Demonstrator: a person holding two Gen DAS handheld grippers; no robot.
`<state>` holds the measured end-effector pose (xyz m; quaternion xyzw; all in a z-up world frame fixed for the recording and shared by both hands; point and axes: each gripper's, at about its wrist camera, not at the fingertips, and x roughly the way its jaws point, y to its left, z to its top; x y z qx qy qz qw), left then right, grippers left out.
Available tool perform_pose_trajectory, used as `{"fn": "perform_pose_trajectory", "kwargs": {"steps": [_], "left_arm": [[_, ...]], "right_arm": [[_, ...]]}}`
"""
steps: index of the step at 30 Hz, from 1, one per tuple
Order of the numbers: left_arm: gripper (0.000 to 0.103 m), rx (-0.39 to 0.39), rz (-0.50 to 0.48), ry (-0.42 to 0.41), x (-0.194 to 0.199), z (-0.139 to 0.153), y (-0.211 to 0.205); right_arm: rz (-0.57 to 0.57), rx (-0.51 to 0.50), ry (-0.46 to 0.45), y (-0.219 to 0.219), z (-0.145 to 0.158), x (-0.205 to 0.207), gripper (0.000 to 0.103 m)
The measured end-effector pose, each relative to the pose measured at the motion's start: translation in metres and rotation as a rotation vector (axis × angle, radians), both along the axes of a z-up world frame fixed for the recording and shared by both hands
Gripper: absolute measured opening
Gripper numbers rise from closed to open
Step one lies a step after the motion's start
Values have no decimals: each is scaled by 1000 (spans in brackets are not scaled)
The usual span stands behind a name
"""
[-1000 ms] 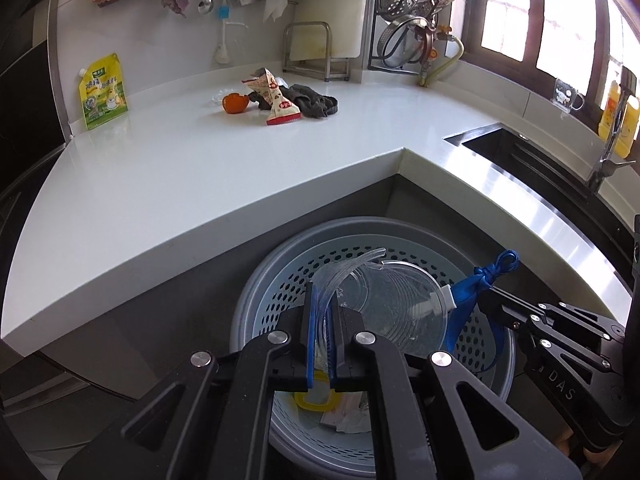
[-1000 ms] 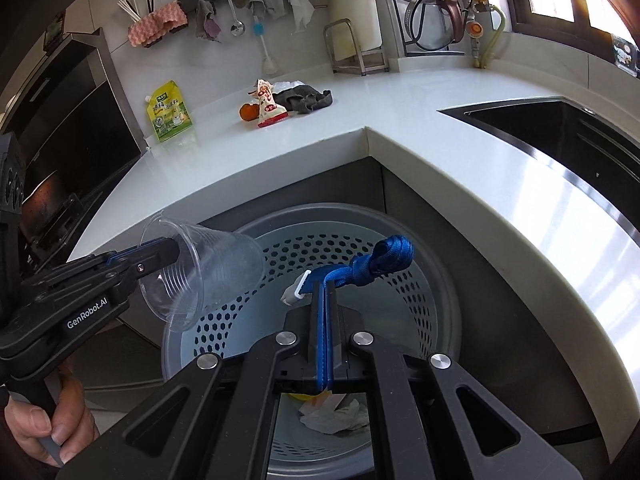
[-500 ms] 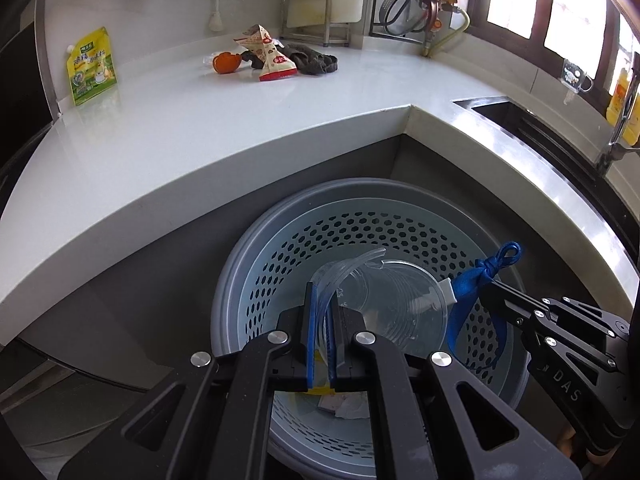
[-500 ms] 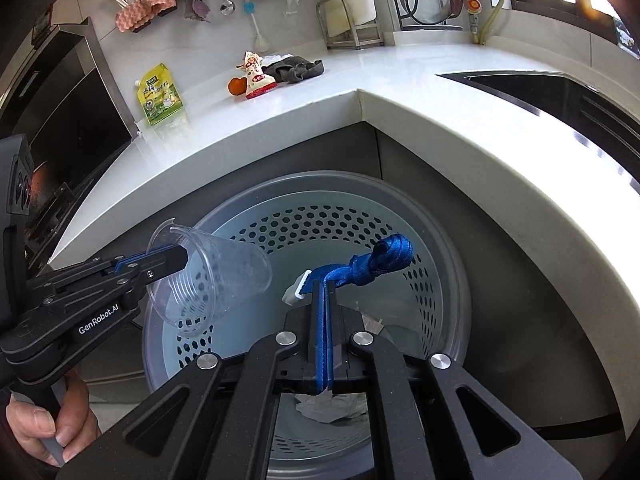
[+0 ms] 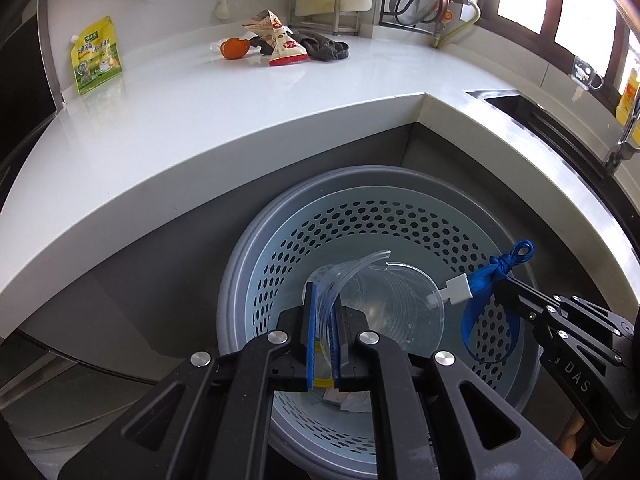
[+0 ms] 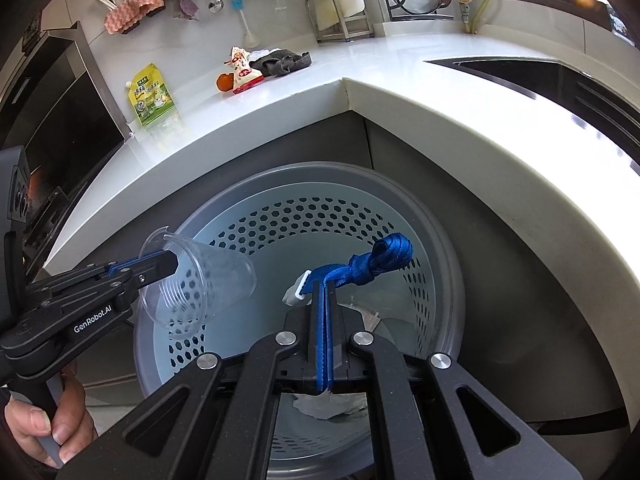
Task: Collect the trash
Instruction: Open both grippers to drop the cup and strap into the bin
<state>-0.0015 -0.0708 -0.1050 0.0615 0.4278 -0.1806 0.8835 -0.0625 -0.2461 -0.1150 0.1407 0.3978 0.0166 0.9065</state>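
— What's over the bin (image 5: 256, 280)?

— A clear plastic cup (image 5: 384, 304), ribbed, lying on its side, its rim pinched flat in the left jaws. Beside it a knotted blue strap (image 6: 372, 264) with a white plastic end, clamped in the right jaws. Both hang above the bin's mouth.

— And the bin itself?

— Round, grey outer shell, pale blue perforated liner; it stands on the floor in the corner under the white surface (image 5: 200, 120). Crumpled white paper (image 6: 328, 404) lies at the bottom (with something yellow beside it, too hidden to name).

— Anything left up top?

— A torn snack wrapper (image 5: 280, 40), red and cream, by an orange fruit (image 5: 234, 48).
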Motion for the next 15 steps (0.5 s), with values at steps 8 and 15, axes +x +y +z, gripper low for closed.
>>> {"fn": "perform_pose_trajectory", "kwargs": {"steps": [8,15], "left_arm": [[58,9,31,-49,-4,6,8],[61,8,44,-49,-3,8,12]], "right_arm": [[-45,3,-24,-8,5,-6,27],[-50,6,-31,-9,6,-8,35]]}}
